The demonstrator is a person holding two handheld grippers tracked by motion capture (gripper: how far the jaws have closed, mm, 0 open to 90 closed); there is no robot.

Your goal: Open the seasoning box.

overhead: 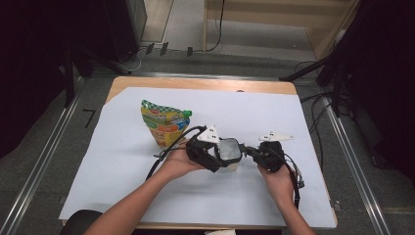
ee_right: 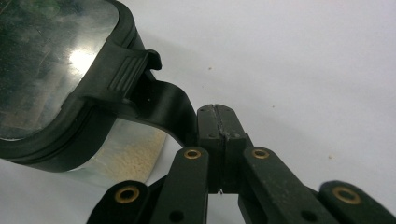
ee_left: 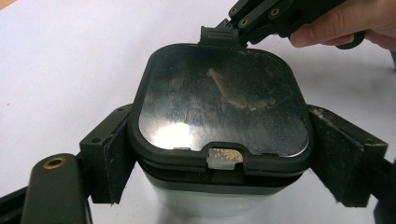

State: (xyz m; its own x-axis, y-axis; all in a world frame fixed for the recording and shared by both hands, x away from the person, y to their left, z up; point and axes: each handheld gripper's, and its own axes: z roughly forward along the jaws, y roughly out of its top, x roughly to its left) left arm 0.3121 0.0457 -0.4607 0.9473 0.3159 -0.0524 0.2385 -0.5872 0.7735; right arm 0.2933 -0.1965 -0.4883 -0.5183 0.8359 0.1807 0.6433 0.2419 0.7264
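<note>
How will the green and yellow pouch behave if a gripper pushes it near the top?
The spouted pouch stands upright on a narrow base, so it would probably tip. Its creased, soft-looking sides suggest that it would dent, not slide stiffly.

The high view is taken from above the person's side, facing forward and down; the whole surface (overhead: 274, 112) is covered from a distance. The left gripper view is taken at close range along the left claw (ee_left: 219, 158), down onto the container lid (ee_left: 219, 100). The right gripper view is taken nearer still, along the right claw (ee_right: 217, 123). The lidded container (overhead: 229, 152) is shared by all three views.
</note>
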